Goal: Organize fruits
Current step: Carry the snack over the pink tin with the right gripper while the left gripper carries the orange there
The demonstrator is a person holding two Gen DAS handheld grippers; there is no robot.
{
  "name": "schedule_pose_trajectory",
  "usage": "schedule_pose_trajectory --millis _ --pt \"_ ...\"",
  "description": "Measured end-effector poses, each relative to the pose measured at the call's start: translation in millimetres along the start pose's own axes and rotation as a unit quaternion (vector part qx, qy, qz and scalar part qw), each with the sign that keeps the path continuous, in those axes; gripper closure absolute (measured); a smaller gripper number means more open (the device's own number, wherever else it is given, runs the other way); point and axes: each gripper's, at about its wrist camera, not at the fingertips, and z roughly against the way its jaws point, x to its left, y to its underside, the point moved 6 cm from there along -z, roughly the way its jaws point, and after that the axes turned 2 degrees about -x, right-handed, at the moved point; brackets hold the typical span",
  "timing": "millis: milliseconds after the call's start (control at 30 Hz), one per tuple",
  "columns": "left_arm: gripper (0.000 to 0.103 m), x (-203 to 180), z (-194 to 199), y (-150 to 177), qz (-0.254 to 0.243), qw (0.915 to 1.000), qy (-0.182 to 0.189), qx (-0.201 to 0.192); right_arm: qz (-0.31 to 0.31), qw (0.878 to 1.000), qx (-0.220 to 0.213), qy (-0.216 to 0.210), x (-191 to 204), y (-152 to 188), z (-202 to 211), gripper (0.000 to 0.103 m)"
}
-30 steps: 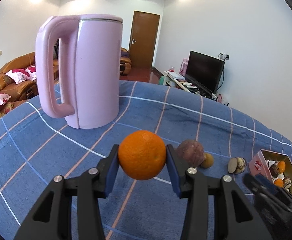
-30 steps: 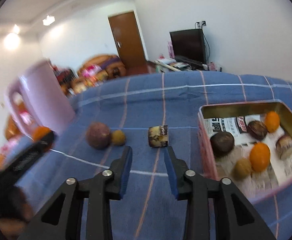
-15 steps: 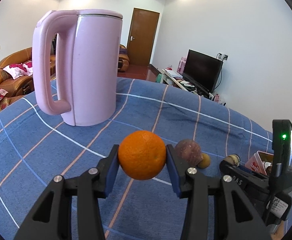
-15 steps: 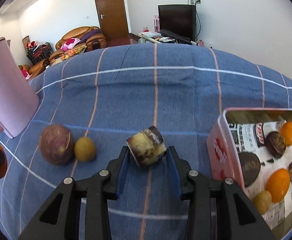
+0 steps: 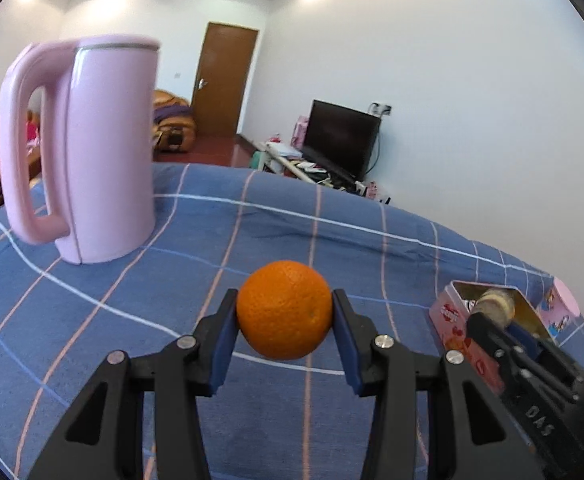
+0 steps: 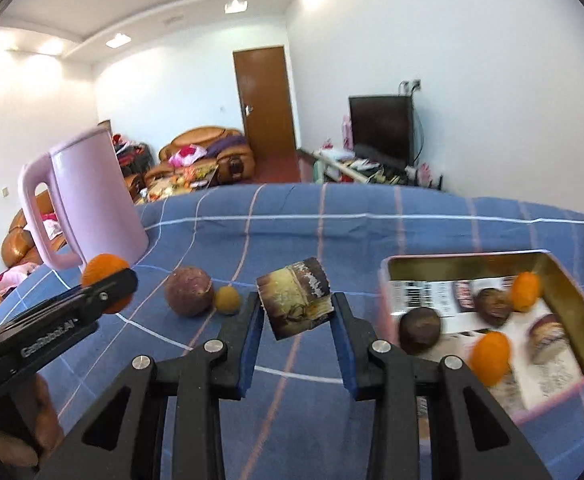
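Two tongs angle slightly downward over a blue checked surface [image 5: 372, 248]. At the lower centre of the left wrist view, the left tongs [image 5: 285, 322] are clenched on an orange [image 5: 283, 310], lifted clear of the cloth. At the lower centre of the right wrist view, the right tongs [image 6: 296, 320] grip a tilted brown-and-yellow fruit chunk [image 6: 296, 302], held in the air. A pink tin [image 6: 568, 280] at the right edge holds several fruits. A purple fruit [image 6: 189, 291] and a small yellow fruit [image 6: 227, 300] lie touching, left of centre. A pink kettle [image 5: 91, 152] stands upright at upper left.
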Motion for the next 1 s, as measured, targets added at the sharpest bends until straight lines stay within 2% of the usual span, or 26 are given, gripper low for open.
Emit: schedule_pose_trajectory --millis 200,367,567,767,1000 --pt "0.056 -15.9 -0.8 5.3 -0.027 0.9995 0.014 -0.004 0.006 1.000 -0.008 0.010 -6.3 -1.1 8.2 0.067" --pt "0.056 -27.6 5.7 7.5 -0.047 0.9988 0.003 -0.014 -0.006 1.000 -0.007 0.003 -17.8 1.9 16.4 0.067" --pt "0.056 -38.6 8.9 15.9 -0.046 0.9989 -0.005 -0.006 -0.018 1.000 0.003 -0.010 -28.3 4.4 14.4 0.067" --pt "0.056 -59.2 8.4 22.1 -0.063 0.9978 -0.023 -0.003 -0.010 1.000 -0.002 0.001 -37.7 4.7 19.0 0.067" --pt "0.056 -79.2 7.8 26.8 -0.066 0.9976 -0.023 0.002 -0.016 1.000 -0.009 0.018 -60.1 3.7 27.4 0.067"
